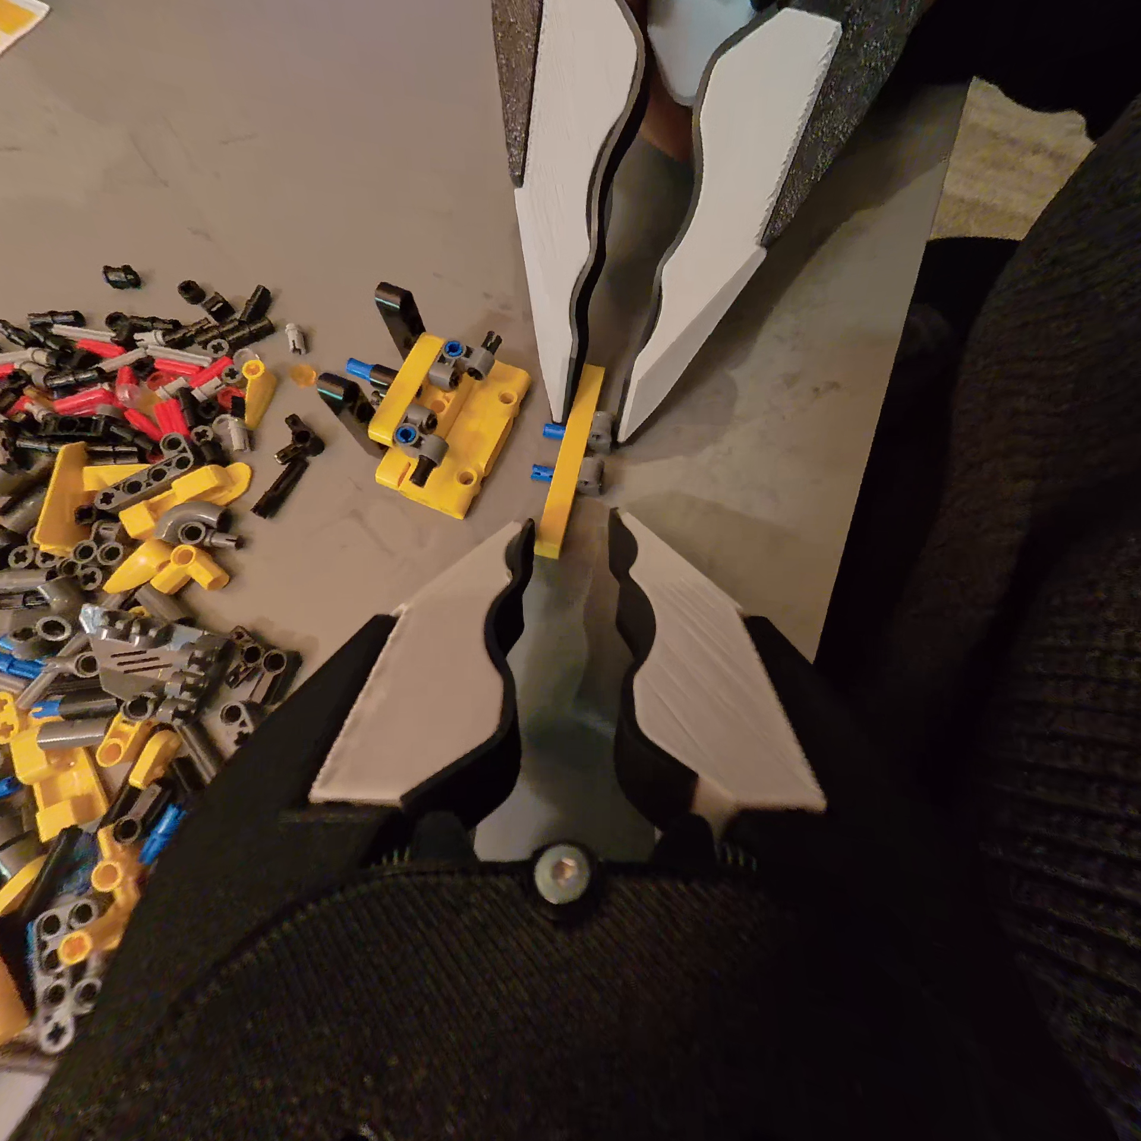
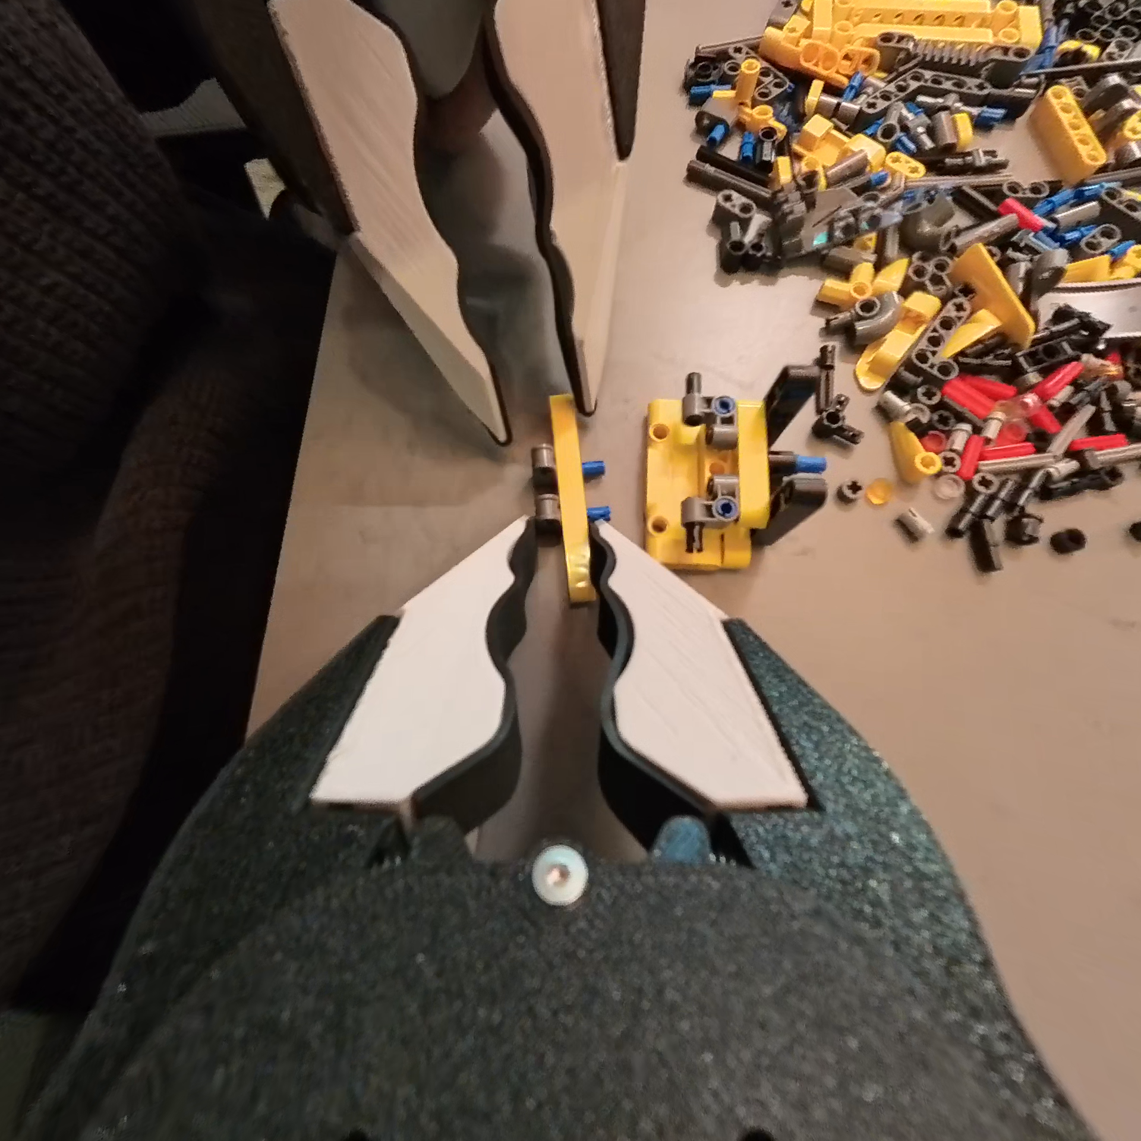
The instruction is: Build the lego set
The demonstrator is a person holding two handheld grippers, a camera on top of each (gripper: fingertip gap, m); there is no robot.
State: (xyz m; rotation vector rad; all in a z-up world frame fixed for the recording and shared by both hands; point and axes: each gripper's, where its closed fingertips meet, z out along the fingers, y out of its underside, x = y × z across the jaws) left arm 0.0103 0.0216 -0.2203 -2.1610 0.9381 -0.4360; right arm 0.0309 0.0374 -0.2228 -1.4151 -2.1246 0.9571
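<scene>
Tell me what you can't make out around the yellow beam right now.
- Whether the right tongs actually pinch the yellow beam: right wrist view, fingertips cover the contact.
- Whether the beam rests on the table: both views look down on it.
- Loose parts pile: left wrist view, frame edge cuts it off.

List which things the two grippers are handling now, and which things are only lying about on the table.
Handled:
- thin yellow plastic beam with grey connectors and blue pins, clamped by the right gripper
- the open left gripper straddles its other end

Lying about:
- flat yellow panel assembly
- heap of loose black, red, grey and yellow plastic pieces
- grey table
</scene>
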